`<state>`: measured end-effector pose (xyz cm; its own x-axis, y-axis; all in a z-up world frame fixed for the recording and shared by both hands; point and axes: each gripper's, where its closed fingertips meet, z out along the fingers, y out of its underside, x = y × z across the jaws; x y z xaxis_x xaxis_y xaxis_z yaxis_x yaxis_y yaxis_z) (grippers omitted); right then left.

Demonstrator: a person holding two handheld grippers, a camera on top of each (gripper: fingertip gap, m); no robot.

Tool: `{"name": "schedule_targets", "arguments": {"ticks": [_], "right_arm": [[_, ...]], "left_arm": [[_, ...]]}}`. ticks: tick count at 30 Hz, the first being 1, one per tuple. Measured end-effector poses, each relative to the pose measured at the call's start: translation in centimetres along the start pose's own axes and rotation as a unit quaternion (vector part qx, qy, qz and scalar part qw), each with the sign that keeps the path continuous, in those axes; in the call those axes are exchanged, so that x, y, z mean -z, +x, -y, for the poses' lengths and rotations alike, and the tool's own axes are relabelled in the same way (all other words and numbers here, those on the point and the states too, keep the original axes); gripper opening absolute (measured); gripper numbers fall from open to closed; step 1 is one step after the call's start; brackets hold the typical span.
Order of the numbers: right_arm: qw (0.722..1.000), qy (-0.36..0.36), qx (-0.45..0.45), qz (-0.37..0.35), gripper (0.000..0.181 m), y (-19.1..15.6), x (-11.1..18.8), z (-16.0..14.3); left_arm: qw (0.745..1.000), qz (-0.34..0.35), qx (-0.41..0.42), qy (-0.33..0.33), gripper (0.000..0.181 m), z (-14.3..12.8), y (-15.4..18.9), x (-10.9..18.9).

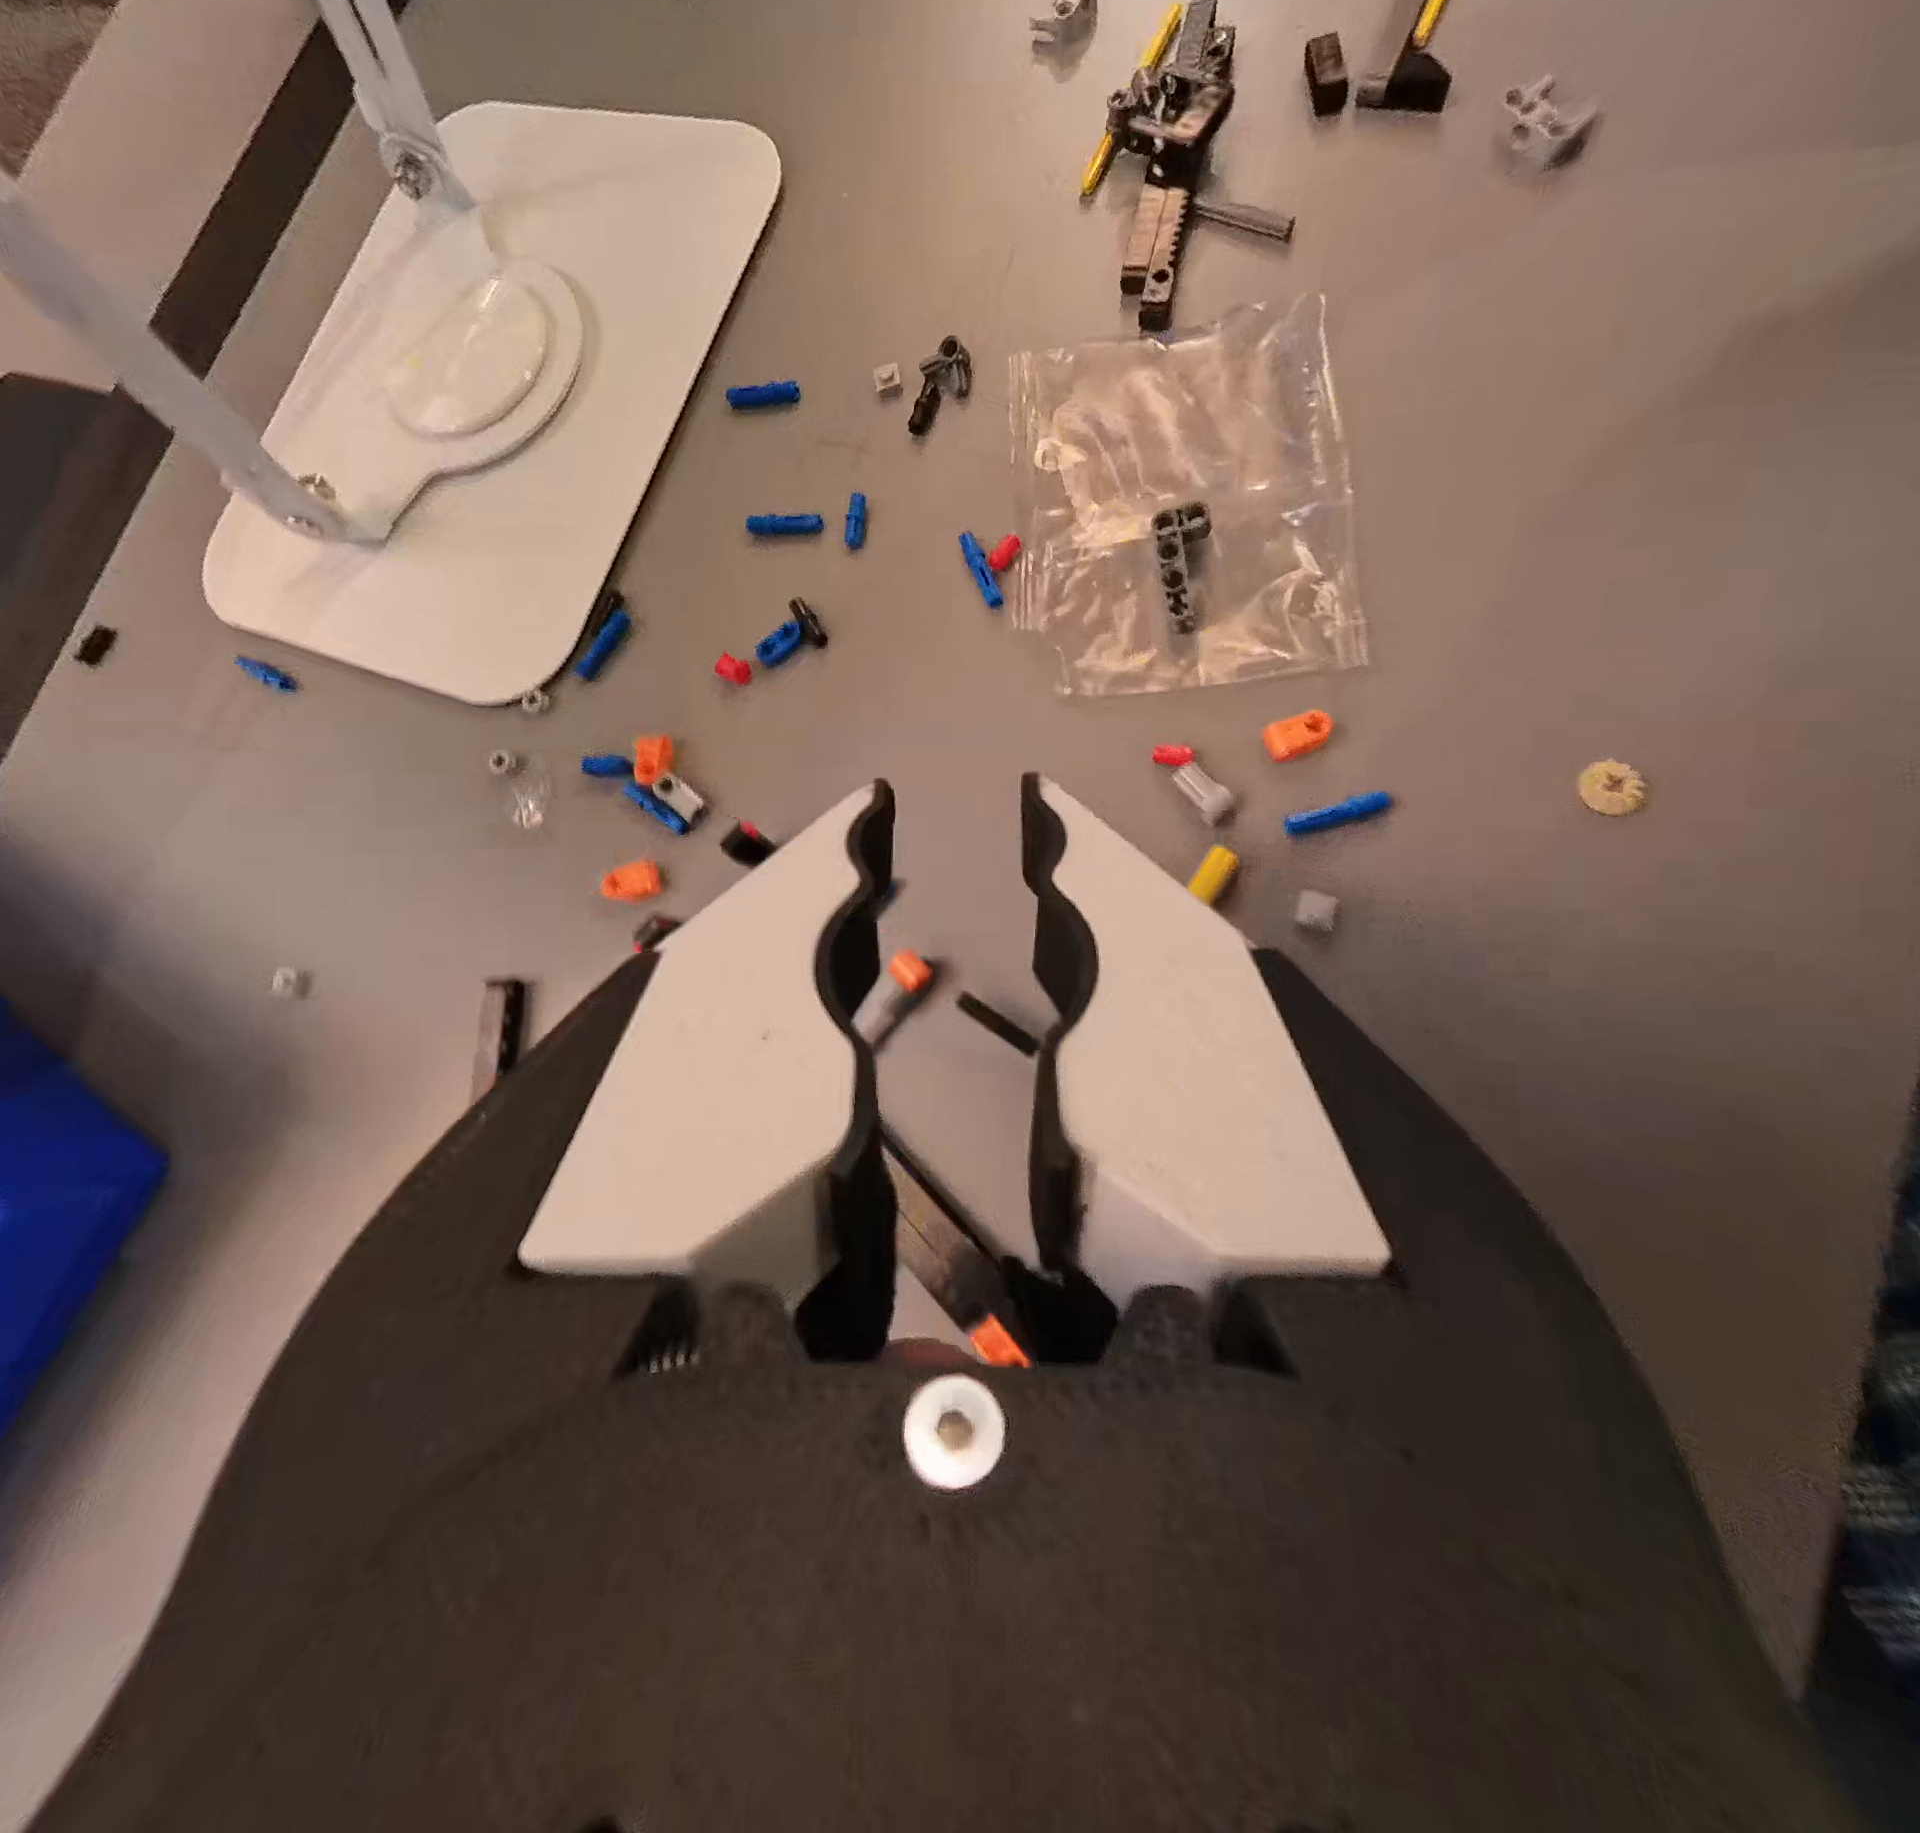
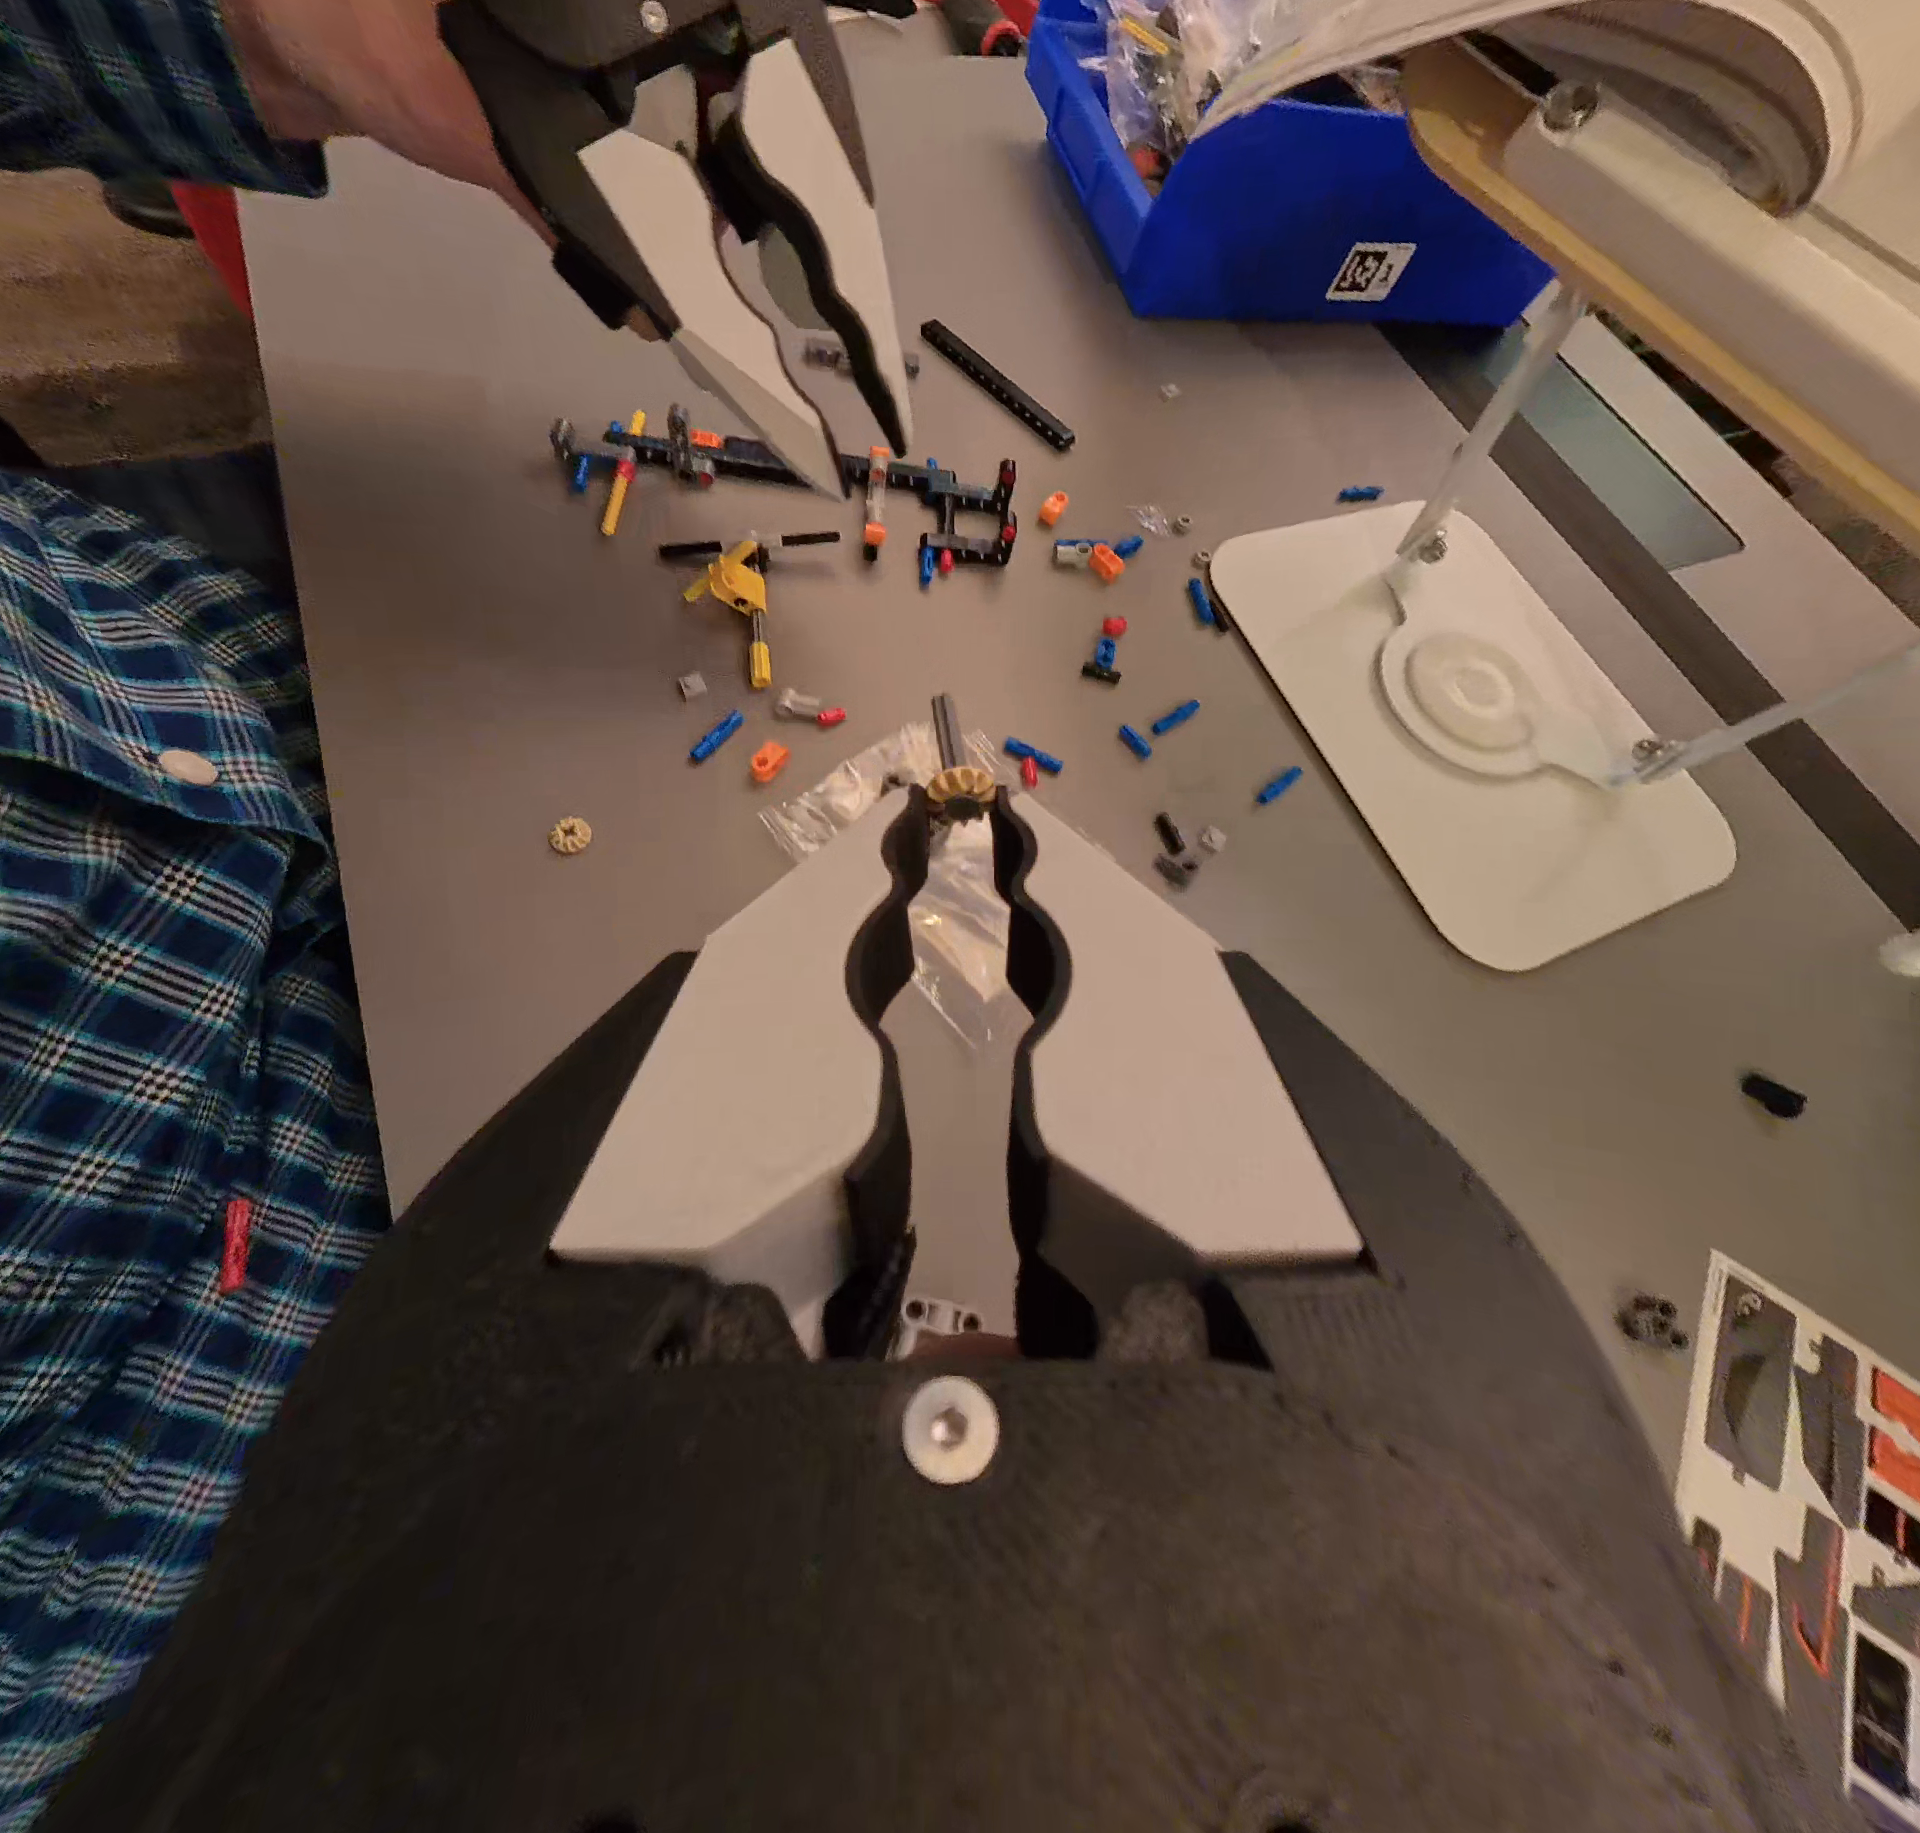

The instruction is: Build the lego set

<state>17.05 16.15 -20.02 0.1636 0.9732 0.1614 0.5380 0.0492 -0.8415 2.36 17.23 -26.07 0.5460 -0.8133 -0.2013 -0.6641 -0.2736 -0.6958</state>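
My right gripper is shut on a tan bevel gear that sits on a dark grey axle pointing forward, held above a clear plastic bag. My left gripper is open and empty. In the right wrist view the left gripper hovers just over a long black assembly with blue, orange and yellow pins. A small yellow sub-assembly lies in front of it. A second black and grey assembly lies at the far side of the left wrist view.
Several loose blue, red and orange pins are scattered on the grey table. A spare tan gear, a black beam, a white stand base, a blue parts bin and a sticker sheet lie around. A person's plaid sleeve is at the left. Left tips to right tips: about 15 cm.
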Motion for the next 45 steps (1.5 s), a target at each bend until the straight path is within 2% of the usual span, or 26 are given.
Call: {"name": "schedule_targets", "arguments": {"ticks": [7, 22, 28, 37, 45], "right_arm": [[0.999, -0.014, -0.024, -0.021, 0.01, 0.9, 2.0, -3.0], [0.995, -0.016, -0.073, -0.059, 0.01, 3.0, 5.8, -7.4], [0.992, -0.024, -0.094, -0.085, 0.009, 4.0, 7.8, -9.8], [0.988, -0.023, -0.116, -0.098, 0.009, 4.6, 9.4, -12.2], [0.989, -0.028, -0.121, -0.081, 0.01, 3.7, 9.3, -13.8]], "left_arm": [[0.997, -0.028, -0.055, -0.037, 0.021, 1.5, -1.1, -4.7], [0.991, -0.076, -0.103, -0.039, 0.021, 7.4, -0.5, -11.8], [0.987, -0.085, -0.113, -0.079, 0.021, 7.2, -0.5, -14.3], [0.985, -0.102, -0.11, -0.086, 0.026, 8.9, 0.2, -15.6], [0.984, -0.128, -0.079, -0.098, 0.03, 7.1, 2.1, -12.9]]}}
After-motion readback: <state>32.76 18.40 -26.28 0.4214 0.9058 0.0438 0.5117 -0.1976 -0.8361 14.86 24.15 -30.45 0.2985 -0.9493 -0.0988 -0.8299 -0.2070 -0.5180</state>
